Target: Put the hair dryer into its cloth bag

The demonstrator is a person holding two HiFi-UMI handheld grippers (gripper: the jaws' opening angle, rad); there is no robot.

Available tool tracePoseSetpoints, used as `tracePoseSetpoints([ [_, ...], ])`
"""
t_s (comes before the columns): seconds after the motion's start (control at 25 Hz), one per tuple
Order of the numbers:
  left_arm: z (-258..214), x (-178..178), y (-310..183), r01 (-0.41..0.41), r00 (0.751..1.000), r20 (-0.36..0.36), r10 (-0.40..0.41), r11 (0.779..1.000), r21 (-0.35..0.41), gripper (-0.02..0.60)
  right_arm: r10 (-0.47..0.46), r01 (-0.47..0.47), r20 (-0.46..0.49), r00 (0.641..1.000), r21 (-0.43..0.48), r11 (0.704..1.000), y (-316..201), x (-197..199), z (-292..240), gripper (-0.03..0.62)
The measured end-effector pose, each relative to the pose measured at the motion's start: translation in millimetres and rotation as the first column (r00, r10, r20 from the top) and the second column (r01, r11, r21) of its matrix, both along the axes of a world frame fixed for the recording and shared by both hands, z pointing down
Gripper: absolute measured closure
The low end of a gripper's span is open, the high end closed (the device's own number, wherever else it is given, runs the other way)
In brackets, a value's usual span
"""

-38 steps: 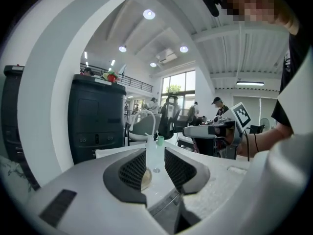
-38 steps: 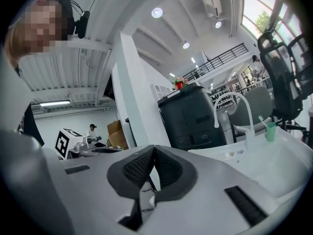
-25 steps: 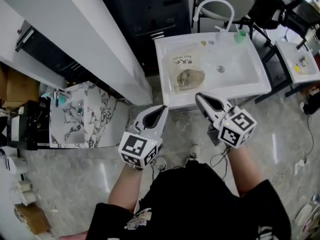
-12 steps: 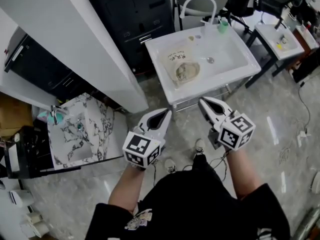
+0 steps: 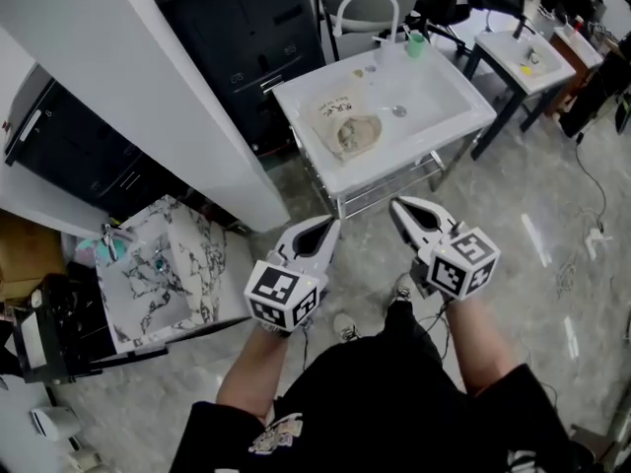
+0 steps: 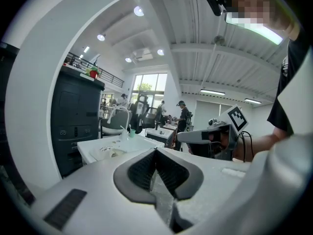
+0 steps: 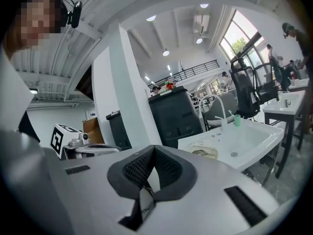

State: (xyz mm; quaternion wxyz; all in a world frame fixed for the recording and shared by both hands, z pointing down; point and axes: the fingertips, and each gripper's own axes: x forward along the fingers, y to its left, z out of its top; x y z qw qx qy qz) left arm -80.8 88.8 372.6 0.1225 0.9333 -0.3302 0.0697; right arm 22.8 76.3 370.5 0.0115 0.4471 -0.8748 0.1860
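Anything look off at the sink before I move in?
Only one thing: the cloth bag lies inside the white sink, beside the drain, an odd spot for fabric. No spill or damage shows.

1. At 12 o'clock the white sink table [image 5: 414, 161] bars the way, with bare floor [image 5: 360, 236] in front of it.
2. A cloth bag [image 5: 340, 116] fills the basin's left half, while the right half is bare.
3. A white pillar [image 5: 148, 87] blocks 10 o'clock, and a marble-patterned table [image 5: 158, 274] blocks 9.
4. At 3 o'clock the floor is open, with cables [image 5: 592, 233] lying across it.
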Motion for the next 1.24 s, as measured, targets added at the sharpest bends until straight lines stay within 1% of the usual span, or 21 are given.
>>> tracePoseSetpoints([
  [0.28,-2,-1,12,0.012,1.000,-0.004,-0.012,1.000,0.011,0.578,-0.008,0.008,-0.016,1.000,0.006,1.000,14,1,1,0.597],
  [1.24,-1,-3,17,0.020,1.000,-0.015,-0.020,1.000,0.001,0.578,-0.012,0.012,-0.024,1.000,-0.001,1.000,19,-2,2,0.597],
])
